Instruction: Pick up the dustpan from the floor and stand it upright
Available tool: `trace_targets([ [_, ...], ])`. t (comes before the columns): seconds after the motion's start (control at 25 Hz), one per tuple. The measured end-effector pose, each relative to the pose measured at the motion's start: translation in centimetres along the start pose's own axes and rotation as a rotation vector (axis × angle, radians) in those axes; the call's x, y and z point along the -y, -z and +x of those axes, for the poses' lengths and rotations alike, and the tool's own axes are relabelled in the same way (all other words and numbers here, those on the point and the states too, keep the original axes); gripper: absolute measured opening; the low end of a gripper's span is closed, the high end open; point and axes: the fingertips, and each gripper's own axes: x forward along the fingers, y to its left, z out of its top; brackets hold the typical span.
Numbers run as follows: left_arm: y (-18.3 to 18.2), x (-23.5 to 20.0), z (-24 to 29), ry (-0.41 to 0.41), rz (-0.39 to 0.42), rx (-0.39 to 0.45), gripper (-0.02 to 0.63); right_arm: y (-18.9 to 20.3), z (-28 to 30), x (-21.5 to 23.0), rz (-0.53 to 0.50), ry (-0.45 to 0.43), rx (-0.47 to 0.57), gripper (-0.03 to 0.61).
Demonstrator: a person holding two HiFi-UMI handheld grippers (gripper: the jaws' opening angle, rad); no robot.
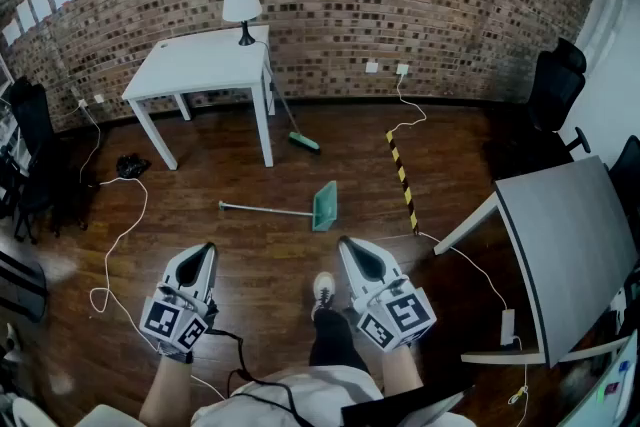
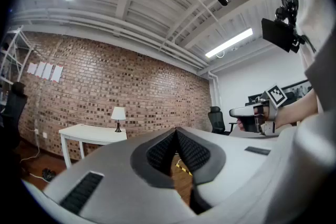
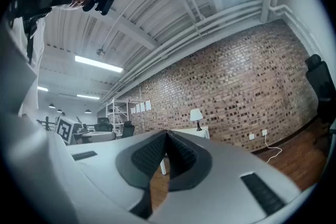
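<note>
1. One teal dustpan [image 1: 324, 206] lies flat on the wooden floor [image 1: 450, 155], well ahead of both grippers.
2. Two grippers, the left gripper [image 1: 206, 251] and the right gripper [image 1: 347, 245], each have their jaws pressed together and hold nothing.
3. One lamp [image 1: 241, 7] stands on the white tabletop [image 1: 200, 65]; one broom [image 1: 300, 137] leans beside it.
4. A grey desk [image 1: 575, 235] is cut off at the right.

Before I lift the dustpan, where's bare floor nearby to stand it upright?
Bare floor lies between the dustpan and the shoe, and between the dustpan and the striped tape. The strip between its handle and the table is also free. Crowded: the broom by the table leg, the cable looping at left, the desk at right.
</note>
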Motion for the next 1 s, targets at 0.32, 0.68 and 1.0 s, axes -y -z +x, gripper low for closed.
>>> trace_targets([
  [0.32, 0.2, -6.8, 17.9, -0.072, -0.038, 0.005, -0.008, -1.0, 13.0, 14.8, -0.027, -0.019, -0.019, -0.008],
  [0.68, -1.5, -13.2, 30.0, -0.119, 0.100, -0.006, -0.005, -4.1, 23.9, 25.3, -0.070, -0.017, -0.025, -0.008],
  [1.0, -0.5, -18.1, 33.0, -0.123, 0.125, -0.039, -0.006, -4.9, 28.4, 27.5, -0.088, 0.044, -0.028, -0.008],
])
